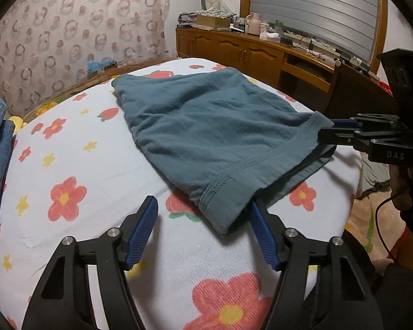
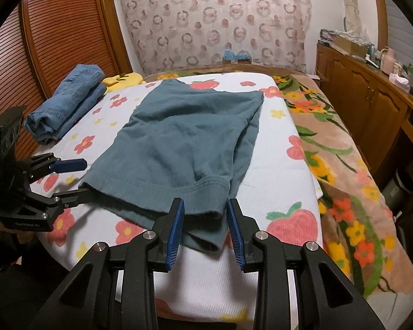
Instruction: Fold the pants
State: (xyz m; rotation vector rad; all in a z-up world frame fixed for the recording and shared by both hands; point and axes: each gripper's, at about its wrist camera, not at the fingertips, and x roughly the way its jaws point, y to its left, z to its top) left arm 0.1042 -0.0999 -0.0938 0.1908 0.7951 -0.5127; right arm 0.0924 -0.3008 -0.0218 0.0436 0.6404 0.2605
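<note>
Your teal pants (image 2: pixel 184 137) lie flat on the flowered bed (image 2: pixel 275 148), already doubled over, with the long axis running straight away from you and the hemmed end nearest. Both grippers sit at that near hem, one at each corner, so neither arm has farther to reach.

The left gripper (image 1: pixel 203 220) has its jaws spread wide around the left corner of the hem. In the left wrist view the right-hand pad (image 1: pixel 261 233) is tucked under or against the cloth edge, while the other pad stands well clear on the bare sheet. Nothing is pinched there yet.

The right gripper (image 2: pixel 205 220) straddles the right corner. Its jaws are narrower, with the hem's corner between the two blue pads. In the right wrist view a gap shows on both sides, so read it as not yet clamped, though from the left wrist view its tips touch the cloth edge and the exact contact is hard to judge.

The coming move probably turns on this: the fabric lies ahead of both sets of jaws, and the fold would carry the near hem forward along the long axis toward the far end. You have open sheet beyond the far edge for that.

Watch the sides. The folded jeans (image 2: pixel 66 104) sit well apart to the left, and the mattress edge drops off just to the right of the pants, with the wooden cabinet (image 2: pixel 366 101) beyond.
</note>
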